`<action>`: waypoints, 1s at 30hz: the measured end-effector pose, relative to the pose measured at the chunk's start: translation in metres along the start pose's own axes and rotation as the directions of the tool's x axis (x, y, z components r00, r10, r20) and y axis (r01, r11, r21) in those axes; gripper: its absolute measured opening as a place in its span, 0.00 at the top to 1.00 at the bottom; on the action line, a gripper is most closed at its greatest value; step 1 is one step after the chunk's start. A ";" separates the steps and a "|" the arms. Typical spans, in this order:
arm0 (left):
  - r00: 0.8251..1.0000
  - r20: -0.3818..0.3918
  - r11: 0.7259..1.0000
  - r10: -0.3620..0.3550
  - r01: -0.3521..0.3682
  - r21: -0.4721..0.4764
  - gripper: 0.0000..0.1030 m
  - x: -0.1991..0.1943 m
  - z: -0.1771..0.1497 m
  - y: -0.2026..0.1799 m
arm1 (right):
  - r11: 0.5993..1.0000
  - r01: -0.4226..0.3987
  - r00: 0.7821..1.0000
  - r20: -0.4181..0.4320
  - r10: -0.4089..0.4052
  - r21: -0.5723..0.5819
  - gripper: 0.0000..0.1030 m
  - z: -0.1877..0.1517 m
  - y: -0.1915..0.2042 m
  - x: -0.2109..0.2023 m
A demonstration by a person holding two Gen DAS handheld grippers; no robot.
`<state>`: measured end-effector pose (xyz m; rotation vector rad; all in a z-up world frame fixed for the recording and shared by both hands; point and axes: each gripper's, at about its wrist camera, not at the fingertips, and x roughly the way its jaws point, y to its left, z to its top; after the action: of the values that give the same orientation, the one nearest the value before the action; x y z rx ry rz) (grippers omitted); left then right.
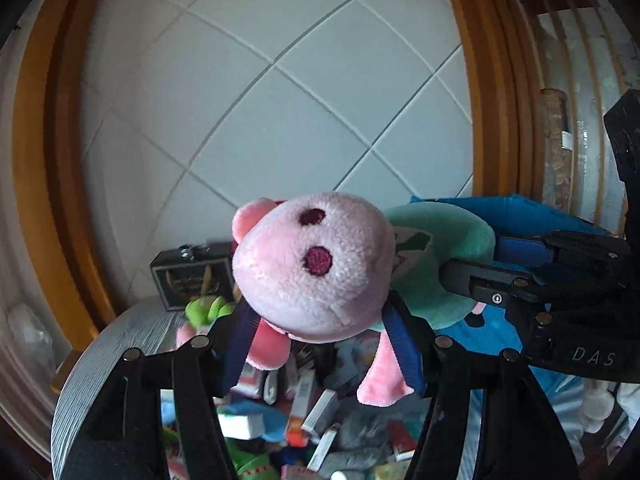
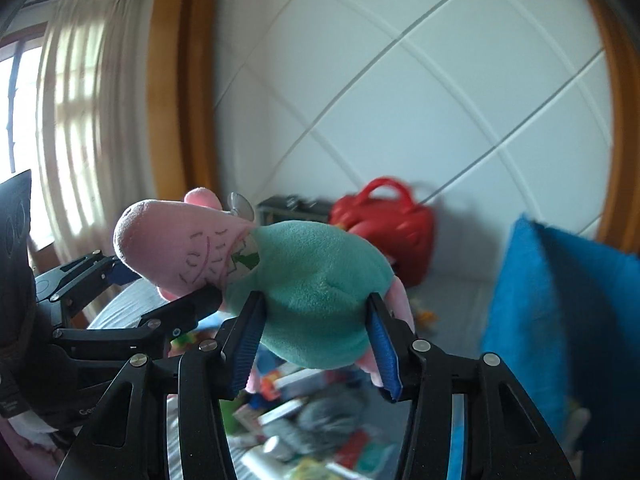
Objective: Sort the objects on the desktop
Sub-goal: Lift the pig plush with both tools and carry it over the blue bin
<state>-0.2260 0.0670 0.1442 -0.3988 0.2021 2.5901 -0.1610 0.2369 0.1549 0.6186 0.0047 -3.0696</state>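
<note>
A pink plush pig (image 1: 316,268) in a mint green shirt is held in the air between both grippers. My left gripper (image 1: 320,340) is shut on its head, with the snout facing the camera. My right gripper (image 2: 316,336) is shut on its green body (image 2: 316,292); it enters the left wrist view from the right (image 1: 480,276). The left gripper also shows in the right wrist view at the left (image 2: 132,292). Below lies a pile of small boxes and toys (image 1: 312,420) on the grey table (image 1: 104,352).
A blue bin (image 2: 560,320) stands at the right. A red bag (image 2: 388,224) and a dark box (image 1: 192,276) sit at the back by the white tiled wall. A green toy (image 1: 208,310) lies near the dark box.
</note>
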 end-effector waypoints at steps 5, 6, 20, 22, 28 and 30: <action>0.989 0.072 0.990 -0.131 0.126 0.070 0.40 0.019 0.052 -0.075 | 0.987 0.153 0.985 0.079 -0.156 0.046 0.52 0.022 -0.069 -0.051; 0.986 0.073 0.986 -0.151 0.146 0.079 0.40 0.026 0.060 -0.089 | 0.982 0.180 0.980 0.081 -0.184 0.054 0.52 0.023 -0.081 -0.058; 0.947 -0.106 0.935 -0.302 0.316 0.163 0.40 0.181 0.131 -0.293 | 0.916 0.359 0.932 -0.121 -0.342 0.180 0.55 0.036 -0.304 -0.054; 0.939 -0.162 0.929 -0.302 0.329 0.173 0.40 0.206 0.138 -0.321 | 0.910 0.359 0.929 -0.177 -0.326 0.207 0.57 0.037 -0.338 -0.042; 0.905 -0.344 0.904 -0.248 0.344 0.255 0.43 0.278 0.126 -0.398 | 0.902 0.323 0.903 -0.379 -0.203 0.286 0.77 0.010 -0.417 0.004; 0.895 -0.388 0.902 -0.219 0.338 0.269 0.43 0.296 0.116 -0.412 | 0.880 0.382 0.863 -0.450 -0.231 0.282 0.78 -0.004 -0.434 0.023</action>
<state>-0.2915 0.5830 0.1324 -0.7045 0.6451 2.1289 -0.1855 0.6712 0.1422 1.3995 -0.5239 -3.1921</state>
